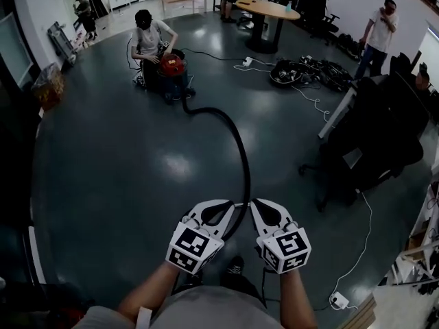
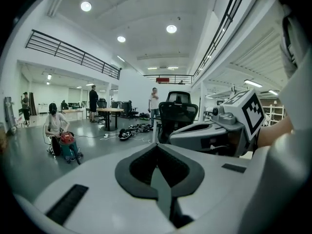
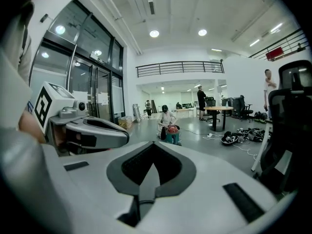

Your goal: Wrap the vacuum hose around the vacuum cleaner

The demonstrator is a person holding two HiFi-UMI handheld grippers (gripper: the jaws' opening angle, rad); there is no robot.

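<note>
Head view: left claw [image 1: 228, 205] and right claw [image 1: 255, 204] sit side by side, both closed, with nothing between the jaws; both gripper views agree. Black flexible vacuum hose [image 1: 238, 139] lies on the dark glossy floor [image 1: 123, 156], its near stretch passing between the two claws. Well ahead and left of the claws it joins the red-lidded, blue-bodied vacuum cleaner [image 1: 172, 70], where a crouching person [image 1: 152, 34] has hands on it. Marker cube [image 1: 194, 247] faces show black-and-white square patterns.
</note>
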